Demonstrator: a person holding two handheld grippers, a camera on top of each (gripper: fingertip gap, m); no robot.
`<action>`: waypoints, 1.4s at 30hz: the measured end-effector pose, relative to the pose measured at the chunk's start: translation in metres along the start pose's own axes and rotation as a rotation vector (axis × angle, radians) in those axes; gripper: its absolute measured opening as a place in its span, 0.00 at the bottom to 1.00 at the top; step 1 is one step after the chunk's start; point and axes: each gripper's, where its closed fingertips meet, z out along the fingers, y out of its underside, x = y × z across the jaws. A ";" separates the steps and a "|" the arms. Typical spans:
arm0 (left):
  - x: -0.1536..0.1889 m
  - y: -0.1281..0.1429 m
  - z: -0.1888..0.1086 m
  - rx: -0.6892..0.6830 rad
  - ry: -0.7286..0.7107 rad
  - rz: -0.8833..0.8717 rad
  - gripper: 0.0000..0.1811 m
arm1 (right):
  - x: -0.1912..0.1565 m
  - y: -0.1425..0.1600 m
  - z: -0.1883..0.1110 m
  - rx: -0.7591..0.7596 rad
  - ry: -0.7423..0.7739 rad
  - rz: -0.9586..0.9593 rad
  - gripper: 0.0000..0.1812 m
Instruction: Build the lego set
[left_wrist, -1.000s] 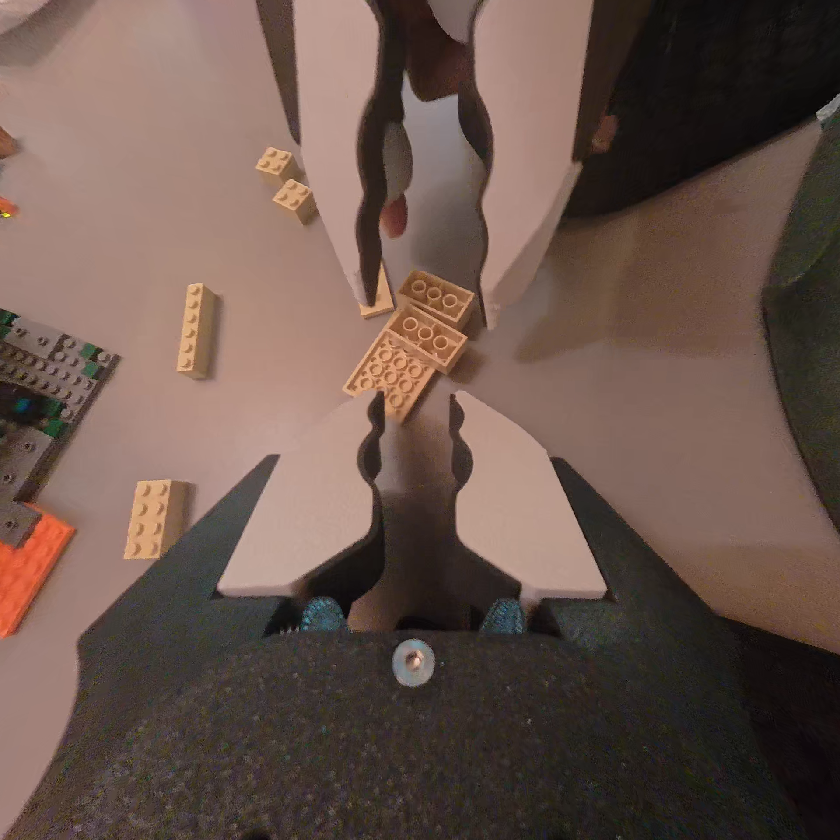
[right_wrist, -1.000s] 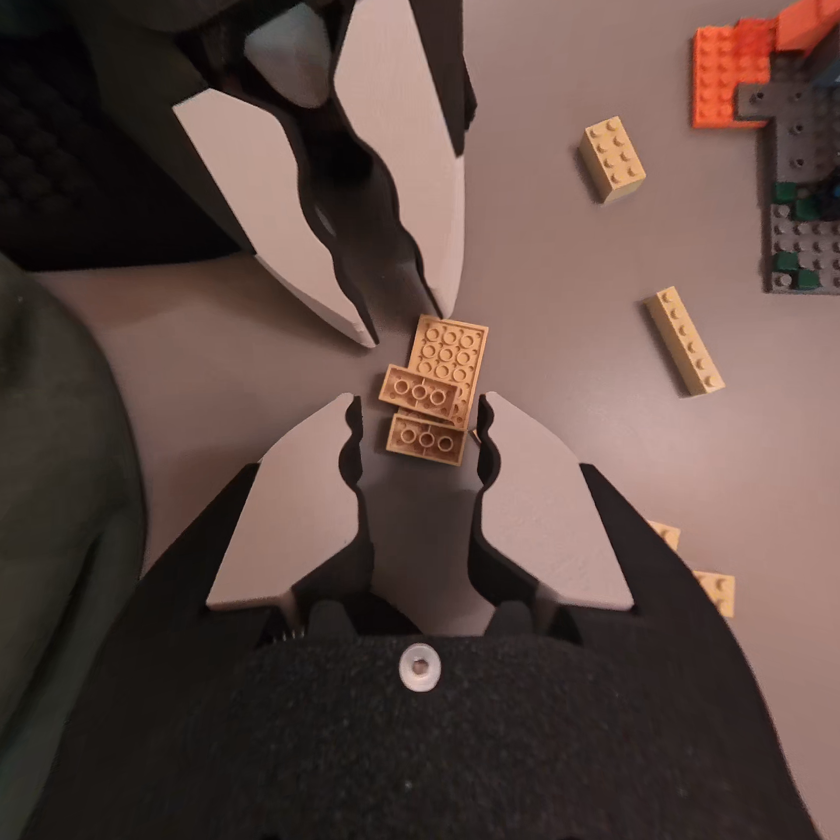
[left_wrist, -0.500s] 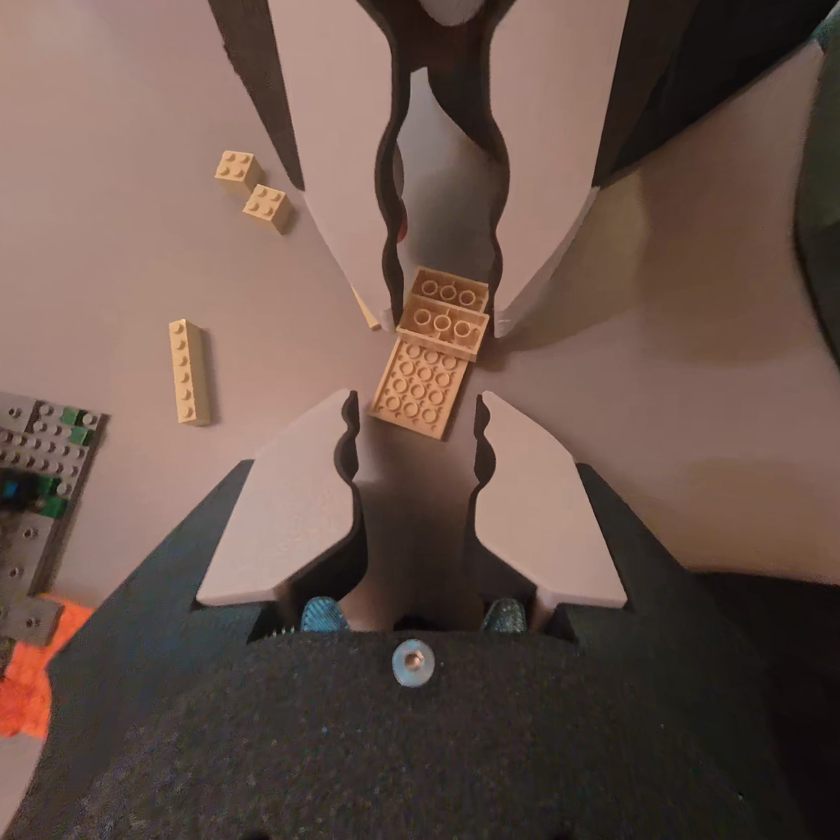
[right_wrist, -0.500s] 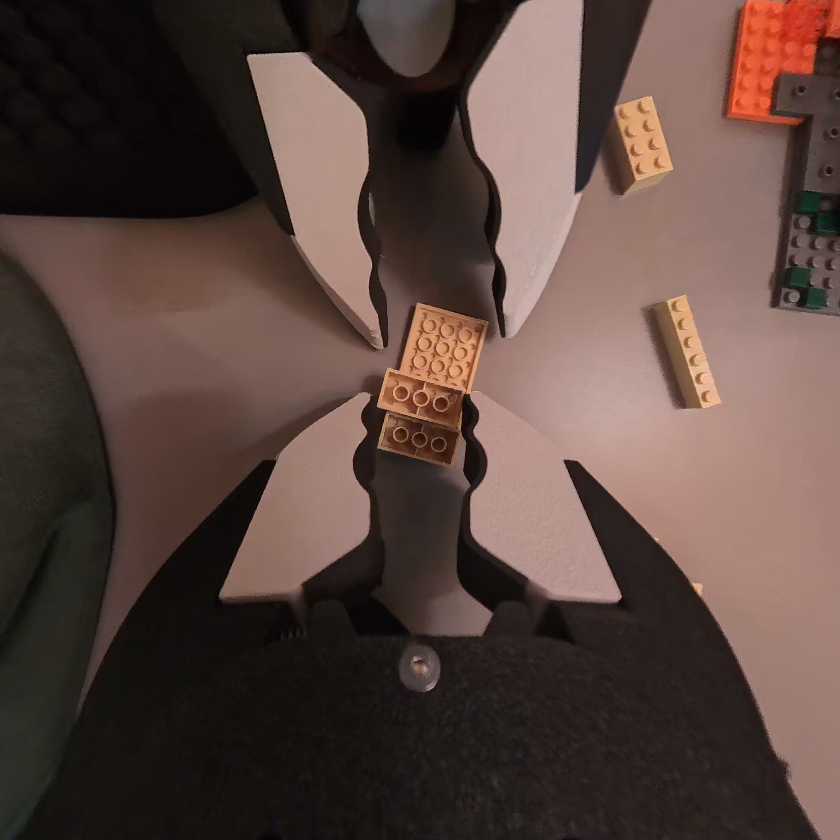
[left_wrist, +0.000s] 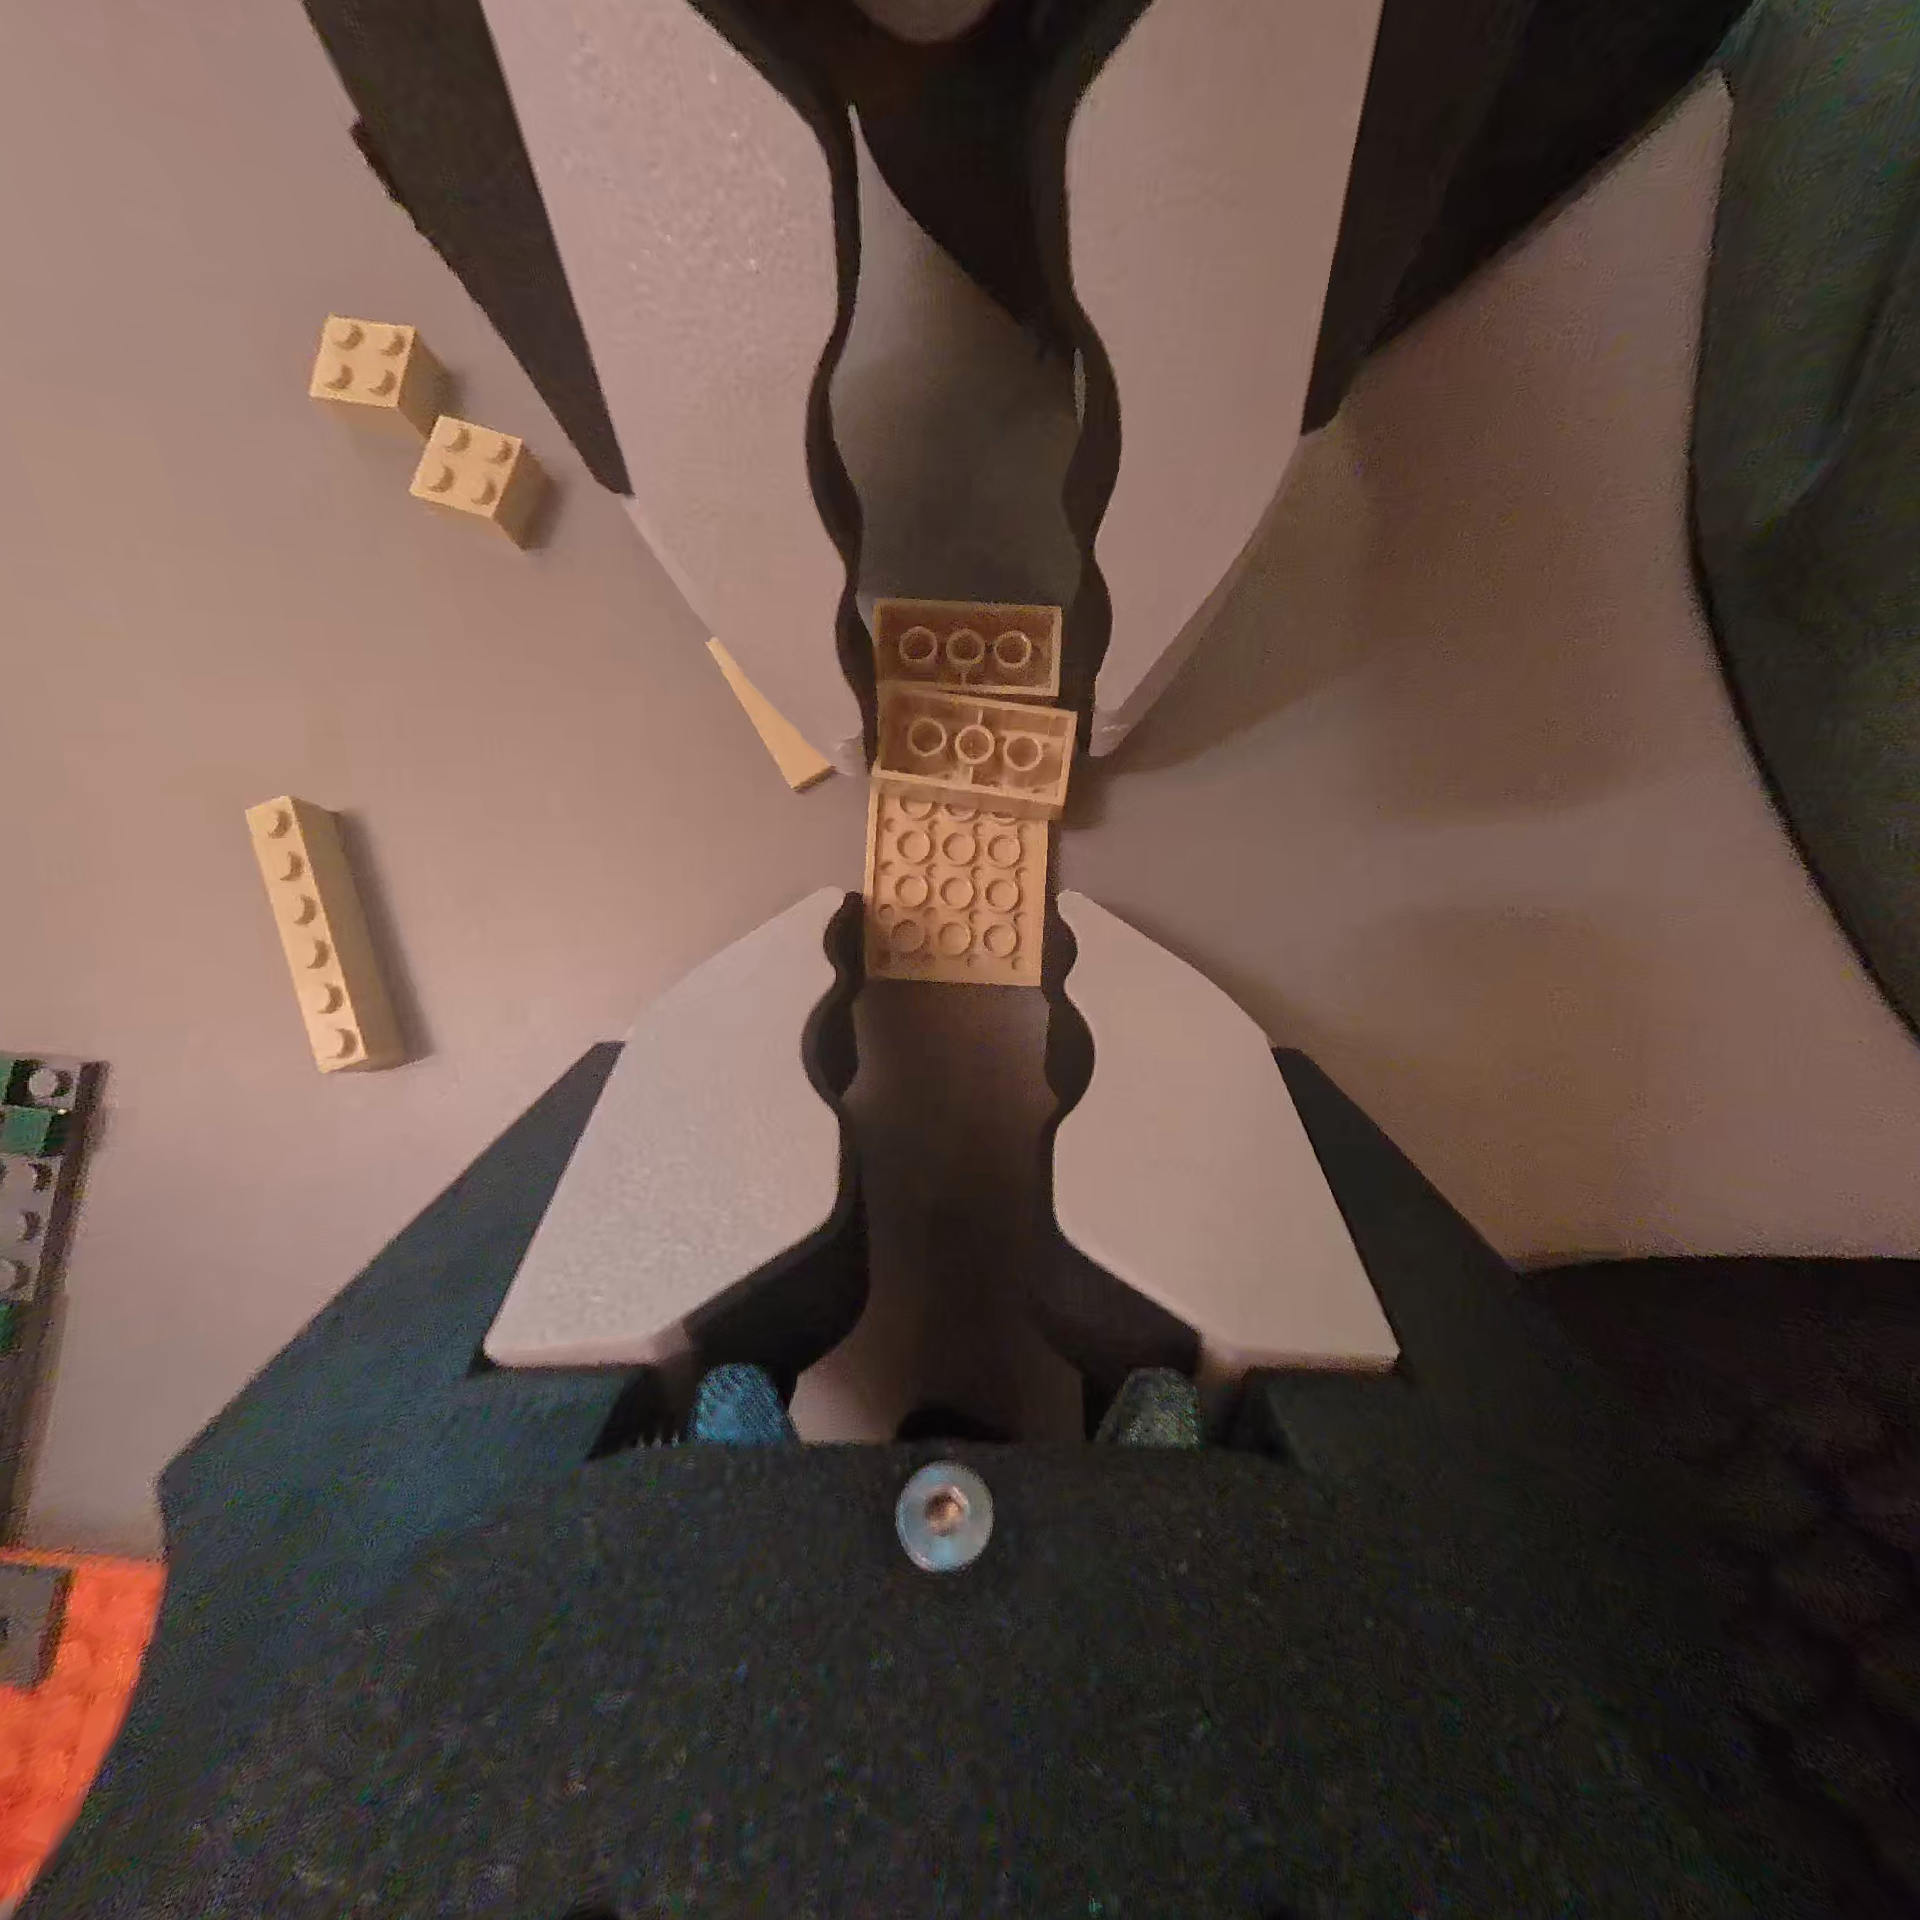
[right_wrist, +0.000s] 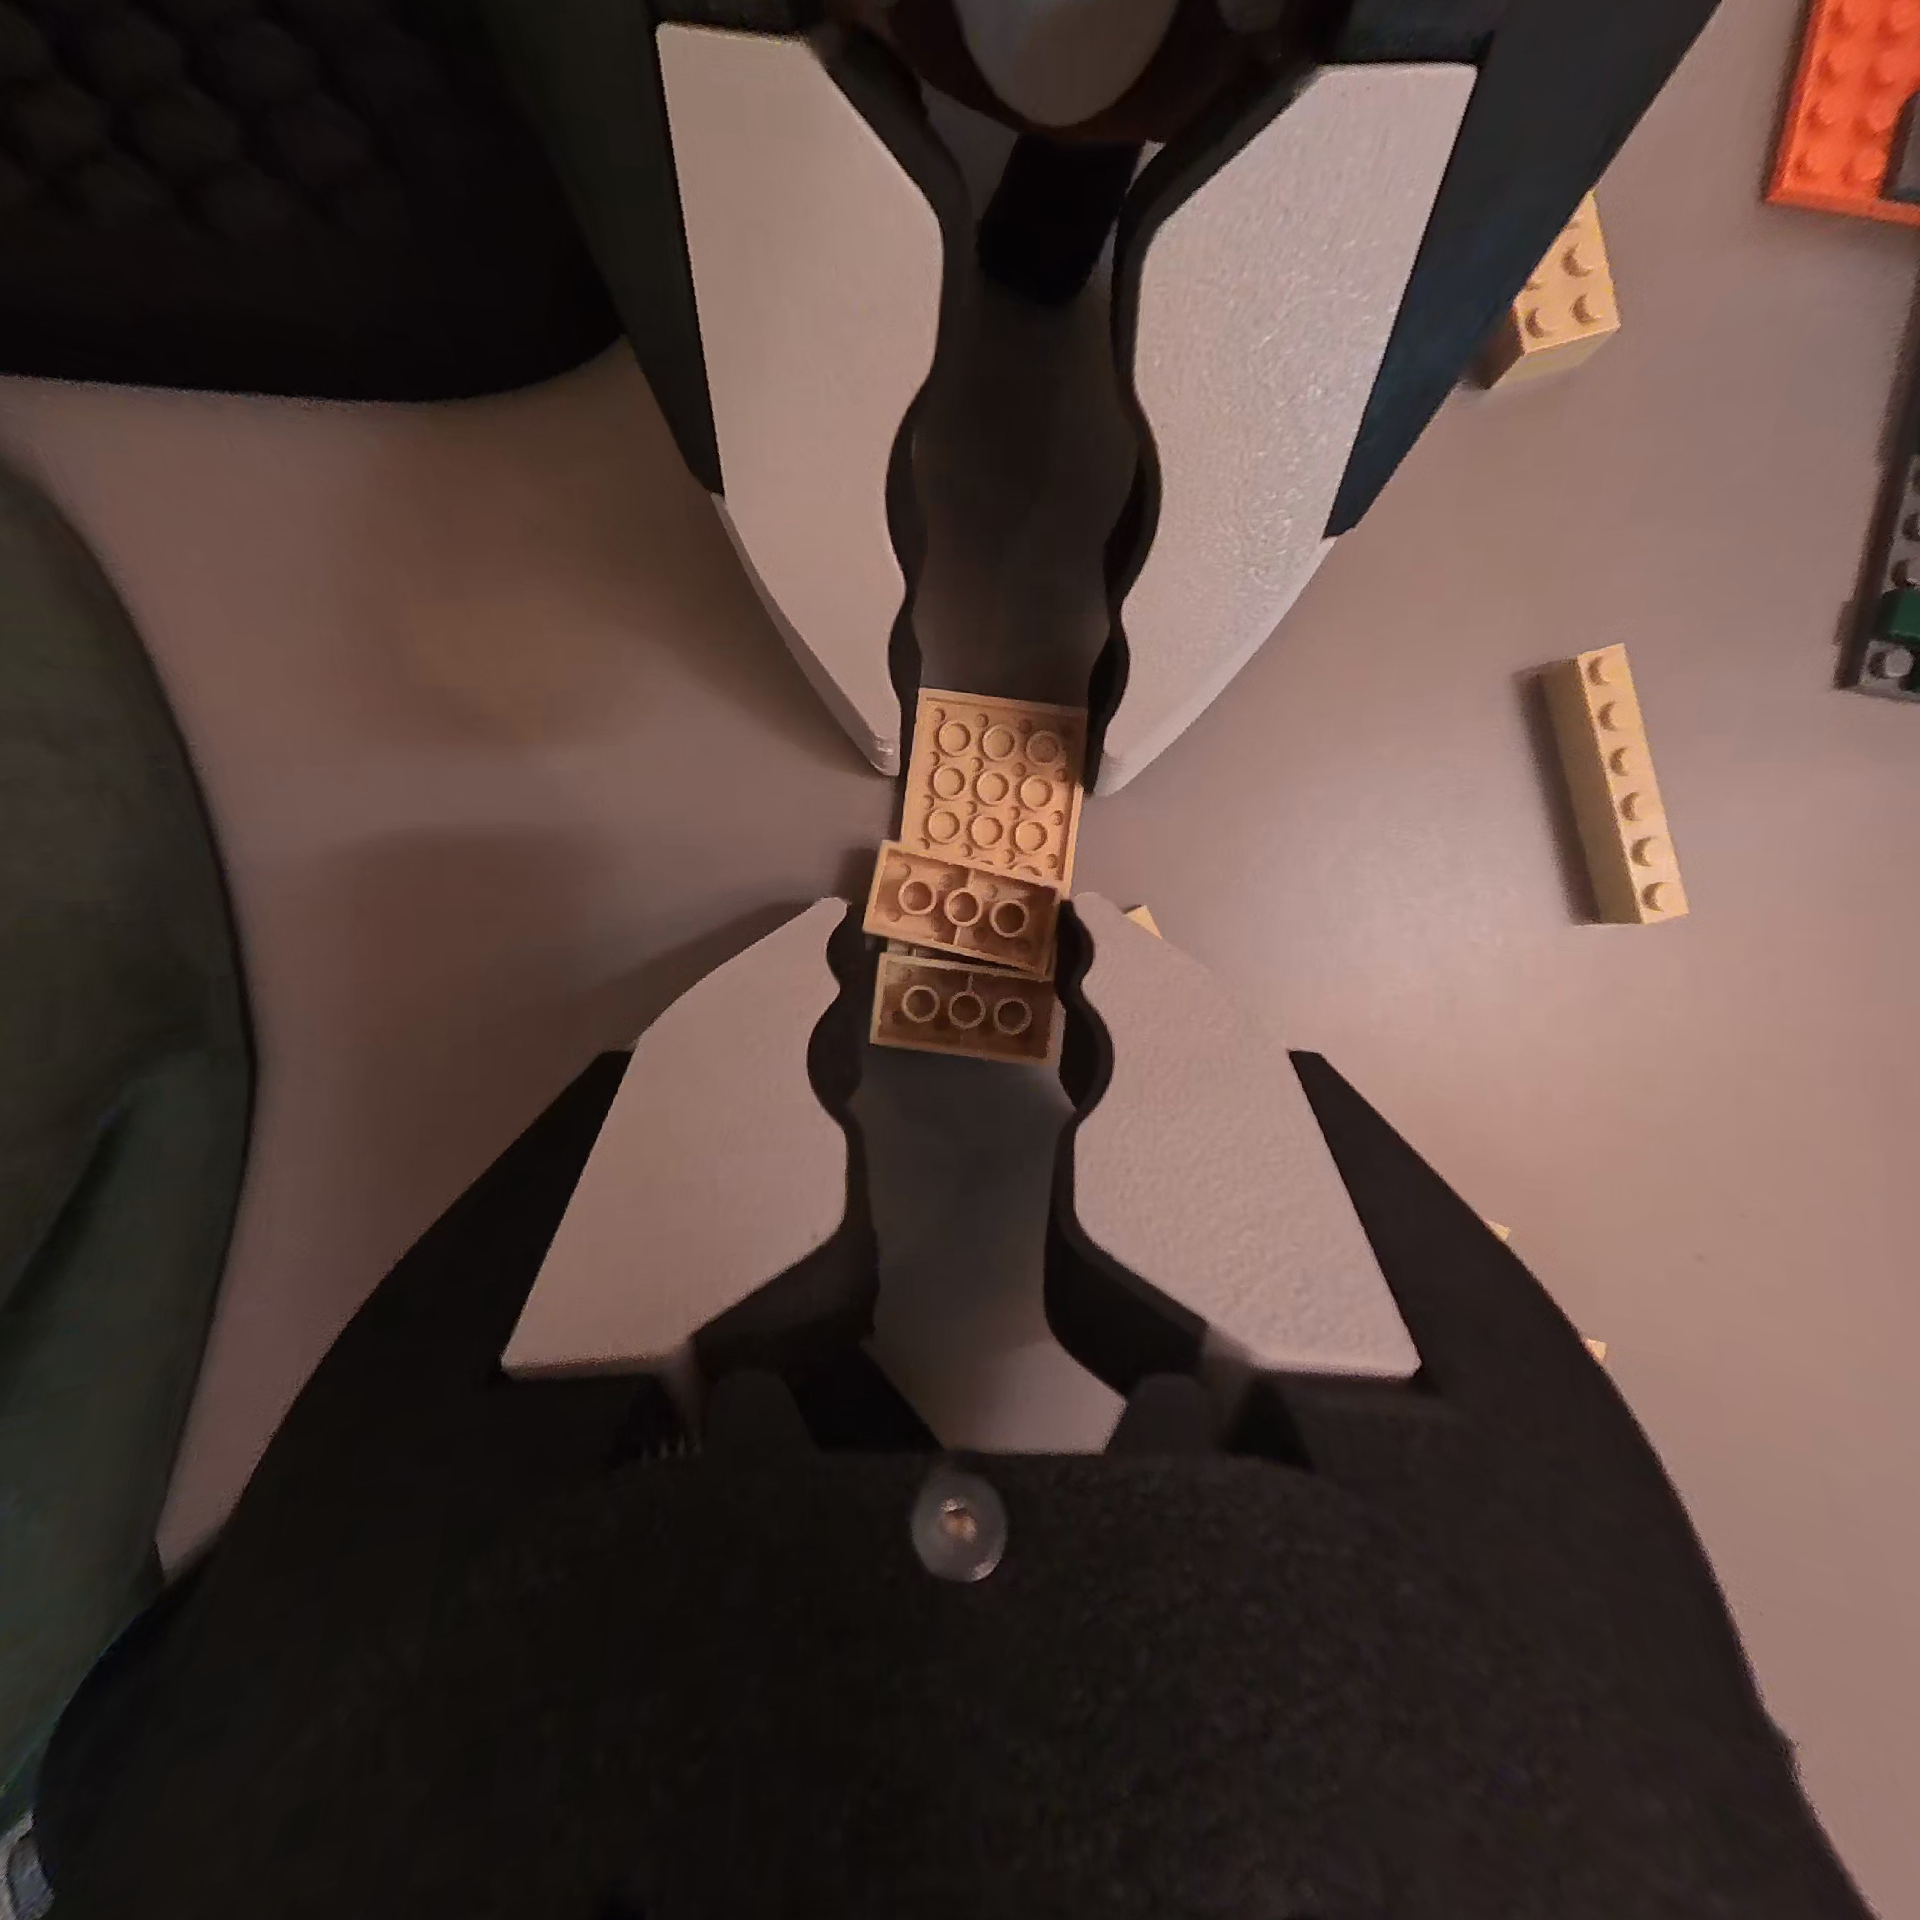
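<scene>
Two grippers face off over the flat tan studded plate (left_wrist: 954, 896): left gripper (left_wrist: 951, 914) clenched on it, right gripper (right_wrist: 961, 920) clenched on upturned tan bricks (right_wrist: 964, 912) overlapping its far end. Square everything, then press evenly.

1. The left gripper (left_wrist: 954, 925) brackets the near end of an upturned tan plate (left_wrist: 954, 894).
2. The right gripper (left_wrist: 971, 743) opposite flanks two upturned tan bricks (left_wrist: 971, 743).
3. A long tan brick (left_wrist: 320, 932) lies left.
</scene>
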 end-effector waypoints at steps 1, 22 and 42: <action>0.000 0.000 0.000 -0.002 -0.003 -0.005 0.18 | -0.001 0.001 0.000 -0.005 -0.006 -0.005 0.19; 0.012 0.004 -0.007 -0.018 -0.046 -0.064 0.18 | -0.008 0.000 -0.002 -0.032 -0.051 -0.064 0.19; 0.016 0.005 -0.012 -0.044 -0.069 -0.109 0.18 | -0.010 -0.011 0.000 0.024 -0.025 -0.053 0.18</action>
